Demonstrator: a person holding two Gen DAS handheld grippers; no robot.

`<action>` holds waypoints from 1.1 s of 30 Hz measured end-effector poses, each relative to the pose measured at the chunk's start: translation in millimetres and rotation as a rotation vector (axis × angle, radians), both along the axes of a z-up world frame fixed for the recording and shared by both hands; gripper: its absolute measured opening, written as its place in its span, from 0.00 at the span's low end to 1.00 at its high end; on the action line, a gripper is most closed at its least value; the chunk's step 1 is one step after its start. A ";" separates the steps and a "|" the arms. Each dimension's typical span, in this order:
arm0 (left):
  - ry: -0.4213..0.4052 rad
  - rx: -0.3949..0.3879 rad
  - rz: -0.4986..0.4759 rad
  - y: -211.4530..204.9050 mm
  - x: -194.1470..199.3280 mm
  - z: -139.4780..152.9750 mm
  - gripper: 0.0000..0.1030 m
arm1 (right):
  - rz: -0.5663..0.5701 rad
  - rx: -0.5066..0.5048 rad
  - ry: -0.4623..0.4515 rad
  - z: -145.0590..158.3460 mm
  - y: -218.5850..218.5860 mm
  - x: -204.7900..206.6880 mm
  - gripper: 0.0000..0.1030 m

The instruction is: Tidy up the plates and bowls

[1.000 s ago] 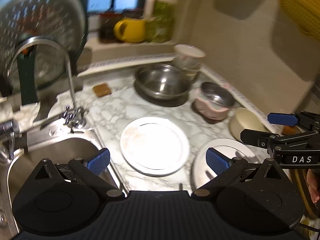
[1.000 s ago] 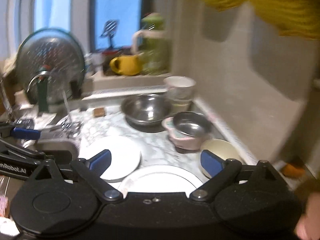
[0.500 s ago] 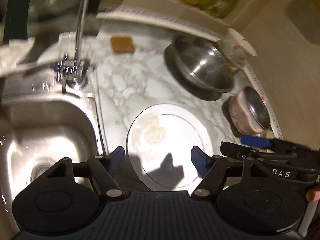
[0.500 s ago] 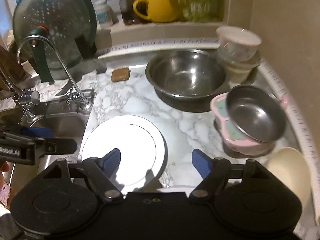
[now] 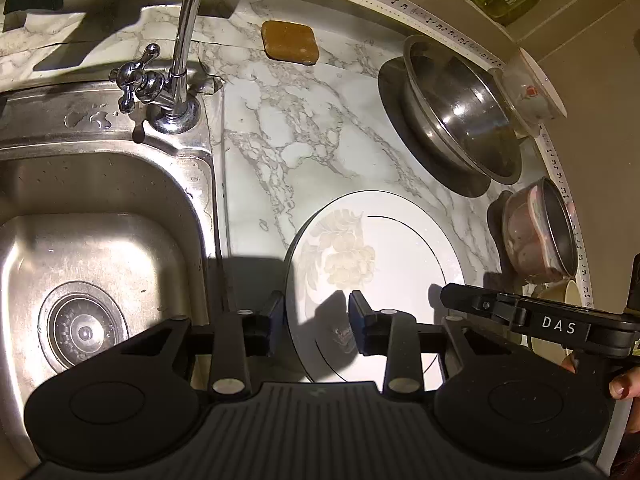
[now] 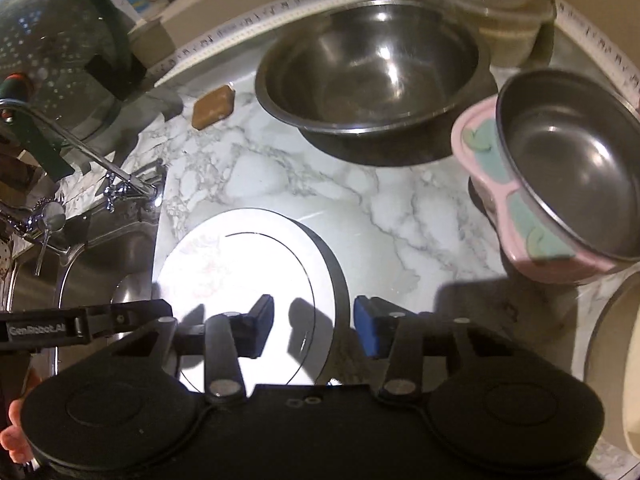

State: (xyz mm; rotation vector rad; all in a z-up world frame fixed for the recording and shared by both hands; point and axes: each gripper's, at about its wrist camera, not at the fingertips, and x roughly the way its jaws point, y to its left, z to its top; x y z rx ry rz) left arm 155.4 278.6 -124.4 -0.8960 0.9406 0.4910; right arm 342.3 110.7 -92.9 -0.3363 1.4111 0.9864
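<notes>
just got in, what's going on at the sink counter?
A person holds a tool in each hand over the white plate on the marble counter beside the sink. The left tool straddles the plate's left rim, the right tool its right rim; both sets of jaws are closing, not yet gripping. The steel bowl and pink-rimmed bowl sit untouched.

A marble-patterned counter (image 5: 304, 128) carries a white plate (image 5: 384, 256) beside the steel sink (image 5: 100, 240). Behind the plate sit a brown sponge (image 5: 290, 40) and a large steel bowl (image 5: 460, 108). A pink-rimmed steel bowl (image 6: 560, 184) stands further along the counter's wall edge.
</notes>
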 end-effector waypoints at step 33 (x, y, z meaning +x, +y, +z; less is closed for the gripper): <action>-0.061 0.053 -0.019 -16.3 -18.1 27.5 0.10 | -0.119 0.069 0.009 25.4 -27.6 -4.8 0.09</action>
